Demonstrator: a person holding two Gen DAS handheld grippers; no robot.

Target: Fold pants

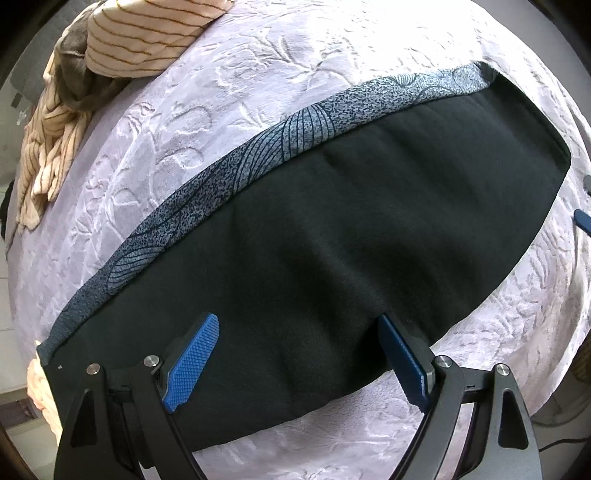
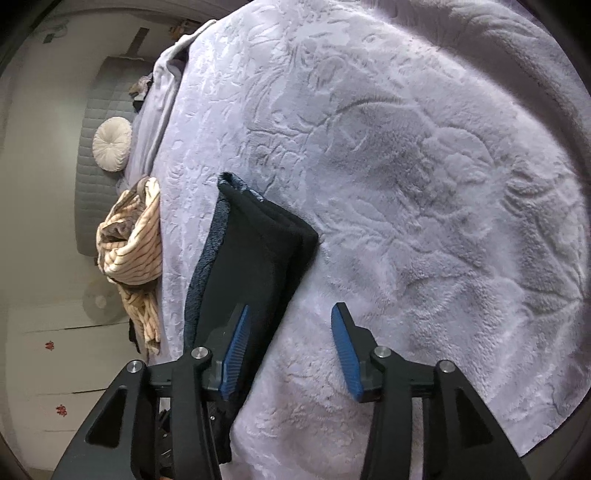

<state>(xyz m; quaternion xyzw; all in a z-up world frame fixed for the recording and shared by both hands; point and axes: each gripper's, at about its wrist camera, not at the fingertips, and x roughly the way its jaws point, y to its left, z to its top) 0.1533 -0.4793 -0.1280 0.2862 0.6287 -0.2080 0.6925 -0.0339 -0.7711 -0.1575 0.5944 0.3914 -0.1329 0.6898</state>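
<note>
The black pants [image 1: 332, 240] lie folded into a long flat band on the lilac blanket, with a blue-grey leaf-patterned layer [image 1: 258, 147] showing along their far edge. My left gripper [image 1: 297, 321] hangs straight over the band's near part, open, with bare black cloth below its blue pads [image 1: 192, 362]. In the right wrist view the same pants [image 2: 258, 251] run away from me as a narrow stack. My right gripper [image 2: 290, 308] is open at their near end. Its left finger sits over the black cloth, its right finger over the blanket. Nothing is pinched.
An embossed lilac plush blanket [image 2: 424, 184] covers the bed. A crumpled beige striped garment [image 1: 140, 33] [image 2: 133, 240] lies at the bed's edge beyond the pants. A round cream cushion [image 2: 112, 144] rests against a grey quilted headboard [image 2: 88, 199]. White drawers [image 2: 55, 350] stand beside the bed.
</note>
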